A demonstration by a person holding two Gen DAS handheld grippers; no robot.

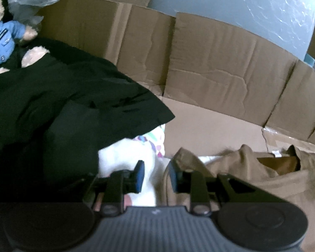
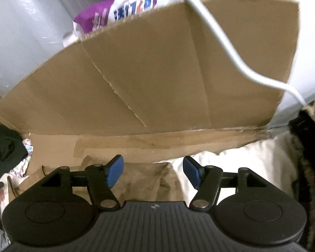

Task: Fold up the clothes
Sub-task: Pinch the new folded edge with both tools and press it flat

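The crumpled tan cotton garment (image 1: 252, 174) lies on flattened brown cardboard (image 1: 210, 126), at about 4 o'clock in the left wrist view. The left gripper (image 1: 156, 177) tilts downward, jaws narrow, with nothing between the pads and a tan fold draped against the right one. The right gripper (image 2: 153, 172) hangs angled down over the same cloth, jaws wide and empty. A black fabric heap (image 1: 63, 105) sits at 9 o'clock.

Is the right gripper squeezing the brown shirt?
Apart. The right wrist view shows the right gripper wide open, with the brown shirt lying below.
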